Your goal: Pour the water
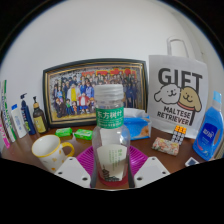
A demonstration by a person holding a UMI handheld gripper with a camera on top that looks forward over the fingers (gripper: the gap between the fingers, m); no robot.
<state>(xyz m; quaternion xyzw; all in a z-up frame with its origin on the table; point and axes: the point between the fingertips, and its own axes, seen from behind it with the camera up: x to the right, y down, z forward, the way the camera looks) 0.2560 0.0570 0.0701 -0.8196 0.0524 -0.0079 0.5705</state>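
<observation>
A clear plastic water bottle (110, 135) with a white cap and a green and white label stands upright between my fingers, raised above the wooden table (150, 158). My gripper (111, 168) is shut on the bottle, both magenta pads (88, 160) pressing its lower body. A cream mug (50, 151) with a handle sits on the table to the left, just beyond the left finger. The bottle's base is hidden by the fingers.
A framed group photo (82, 92) leans against the wall behind. A white "GIFT" bag (178, 92) stands right, a blue bottle (209, 130) beside it. Several bottles (20, 118) line the left. Small green boxes (74, 133) and a brown packet (166, 146) lie on the table.
</observation>
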